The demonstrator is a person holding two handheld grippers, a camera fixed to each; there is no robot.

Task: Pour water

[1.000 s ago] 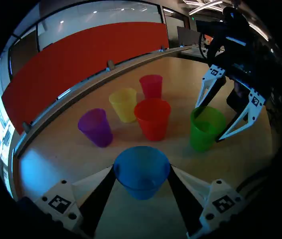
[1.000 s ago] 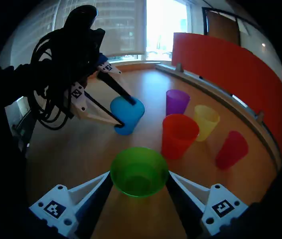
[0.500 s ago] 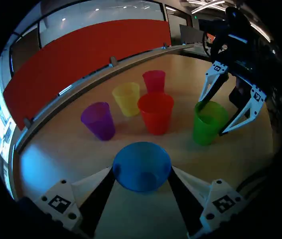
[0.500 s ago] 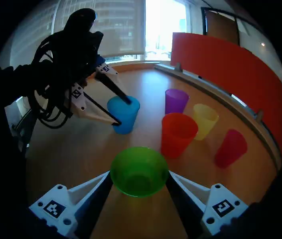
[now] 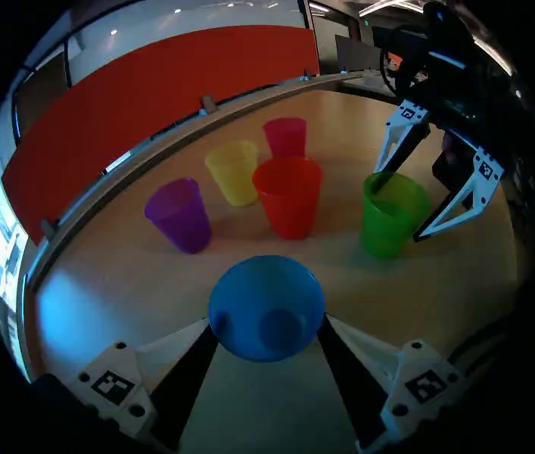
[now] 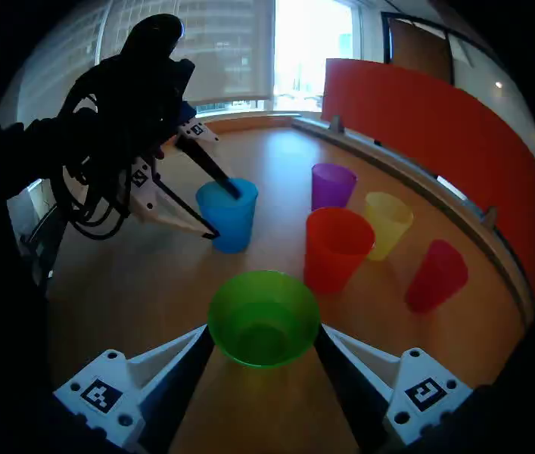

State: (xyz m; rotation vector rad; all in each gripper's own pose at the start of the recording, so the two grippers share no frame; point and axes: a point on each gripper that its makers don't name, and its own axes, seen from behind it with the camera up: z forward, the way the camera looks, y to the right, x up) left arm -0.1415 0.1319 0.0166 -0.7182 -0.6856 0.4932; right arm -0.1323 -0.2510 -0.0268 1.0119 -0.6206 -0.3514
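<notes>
At the wooden table (image 5: 116, 303) | gripping upright blue cup (image 5: 267, 303) in left gripper (image 5: 267, 331), fingers pressed to its sides | gripping upright green cup (image 6: 263, 318) likewise in right gripper (image 6: 263, 342) | green off to blue's right, apart | probably need rims brought close before tipping

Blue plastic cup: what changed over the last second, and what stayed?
The blue plastic cup, tilted earlier in the right gripper view, now sits nearly upright in the left claw. The right claw stays shut on the green plastic cup. The purple plastic cup, yellow plastic cup, orange plastic cup and red plastic cup stay put on the wooden table.
</notes>
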